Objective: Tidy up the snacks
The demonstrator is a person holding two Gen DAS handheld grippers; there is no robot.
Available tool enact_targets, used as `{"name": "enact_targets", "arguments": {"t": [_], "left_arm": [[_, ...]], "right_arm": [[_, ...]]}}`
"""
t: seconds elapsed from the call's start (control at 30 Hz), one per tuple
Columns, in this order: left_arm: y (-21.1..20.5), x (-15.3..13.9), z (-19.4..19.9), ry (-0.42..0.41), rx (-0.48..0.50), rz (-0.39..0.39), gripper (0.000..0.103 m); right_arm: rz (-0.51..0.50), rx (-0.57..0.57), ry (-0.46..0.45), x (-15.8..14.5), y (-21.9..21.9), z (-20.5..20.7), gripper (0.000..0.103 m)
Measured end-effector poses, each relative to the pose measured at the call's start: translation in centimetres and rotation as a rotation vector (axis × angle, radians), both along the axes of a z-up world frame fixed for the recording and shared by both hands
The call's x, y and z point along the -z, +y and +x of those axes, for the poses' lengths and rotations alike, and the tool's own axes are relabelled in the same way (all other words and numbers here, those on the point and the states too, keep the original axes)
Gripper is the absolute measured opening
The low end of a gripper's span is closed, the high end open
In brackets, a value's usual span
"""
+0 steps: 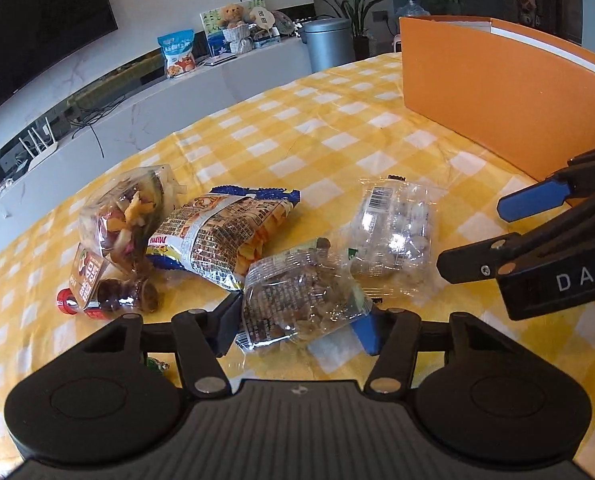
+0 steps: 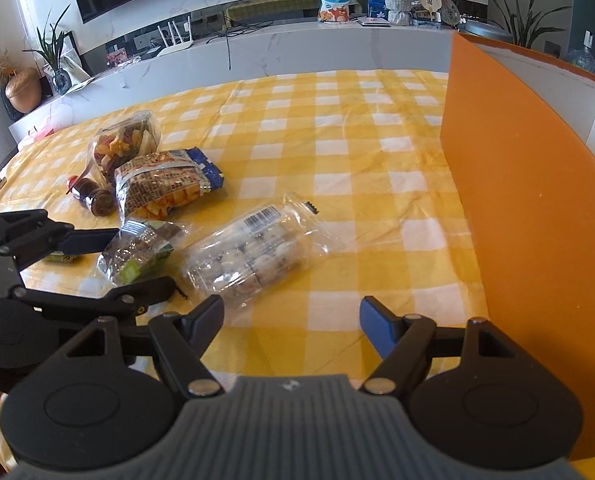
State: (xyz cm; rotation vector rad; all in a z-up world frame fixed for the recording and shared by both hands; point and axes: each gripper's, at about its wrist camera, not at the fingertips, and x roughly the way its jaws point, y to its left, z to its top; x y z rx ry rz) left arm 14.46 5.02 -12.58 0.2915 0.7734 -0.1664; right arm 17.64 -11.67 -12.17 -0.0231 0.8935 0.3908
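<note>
Several snacks lie on the yellow checked tablecloth (image 1: pixel 289 136). My left gripper (image 1: pixel 299 330) is open, its jaws on either side of a clear bag of brown nuts (image 1: pixel 297 296); it also shows in the right wrist view (image 2: pixel 137 250). A clear pack of white round sweets (image 1: pixel 393 232) lies to its right, also in the right wrist view (image 2: pixel 253 256). A chips bag (image 1: pixel 221 236), a dried fruit bag (image 1: pixel 125 212) and a small dark bottle (image 1: pixel 109 298) lie left. My right gripper (image 2: pixel 291 316) is open and empty above the cloth, near the sweets.
A tall orange box (image 2: pixel 529 208) stands at the right, also in the left wrist view (image 1: pixel 497 80). Behind the table runs a white TV counter (image 2: pixel 297 40) with a blue snack bag (image 2: pixel 336 0) and a teddy bear.
</note>
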Motion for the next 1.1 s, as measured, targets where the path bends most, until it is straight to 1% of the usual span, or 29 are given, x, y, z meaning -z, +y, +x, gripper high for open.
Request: {"name": "enact_targets", "arguments": {"t": [0.07, 0.1, 0.13, 0.17, 0.23, 0.27, 0.37, 0.47, 0.57, 0.77, 0.83, 0.87, 0.93, 1.0, 1.1], "left_arm": [[0.0, 0.0, -0.2, -0.004, -0.019, -0.009, 0.063], [0.2, -0.1, -0.3, -0.002, -0.037, -0.019, 0.048], [0.5, -0.2, -0.3, 0.001, -0.072, -0.019, 0.041], [0.9, -0.4, -0.4, 0.004, -0.098, -0.037, 0.041], [2.0, -0.9, -0.4, 0.028, -0.15, -0.115, 0.041], [2.4, -1.0, -0.4, 0.034, -0.174, -0.143, 0.041], [3.1, -1.6, -0.7, 0.022, -0.224, -0.181, 0.041], [3.9, -2.1, -0.9, 0.027, -0.253, -0.24, 0.041], [4.2, -2.2, -1.2, 0.033, -0.262, -0.245, 0.041], [4.1, -2.0, -1.1, 0.048, -0.291, -0.259, 0.041], [4.2, -1.9, -1.2, 0.055, -0.297, -0.259, 0.041], [4.2, -1.9, -1.3, 0.057, -0.3, -0.259, 0.041], [4.3, -1.9, -1.4, 0.067, -0.3, -0.256, 0.041], [3.9, -1.8, -1.8, 0.062, -0.291, -0.235, 0.041], [3.9, -1.8, -2.3, 0.066, -0.299, -0.247, 0.041]], "right_arm": [[0.008, 0.014, 0.006, 0.0, -0.2, 0.2, 0.074], [0.016, 0.022, 0.012, 0.1, -0.3, 0.3, 0.074], [0.031, 0.037, 0.023, 0.1, -0.4, 0.6, 0.074], [0.045, 0.052, 0.038, 0.2, -0.4, 0.8, 0.077], [0.083, 0.091, 0.074, 0.2, -0.4, 1.4, 0.081], [0.106, 0.111, 0.087, 0.3, -0.4, 1.6, 0.082], [0.127, 0.145, 0.095, 0.3, 0.5, 2.3, 0.083], [0.128, 0.169, 0.098, 0.3, 1.8, 3.0, 0.083], [0.128, 0.172, 0.088, 0.4, 3.0, 3.7, 0.083], [0.054, 0.154, 0.044, 0.7, 5.1, 5.1, 0.083], [0.018, 0.109, 0.024, 0.9, 5.9, 5.0, 0.082], [-0.012, 0.08, 0.011, 0.9, 6.2, 4.8, 0.077], [-0.067, 0.01, -0.022, 1.0, 6.7, 4.2, 0.074], [-0.066, -0.037, -0.033, 1.1, 6.3, 3.6, 0.072], [-0.065, -0.08, -0.019, 0.9, 5.3, 3.0, 0.069]]}}
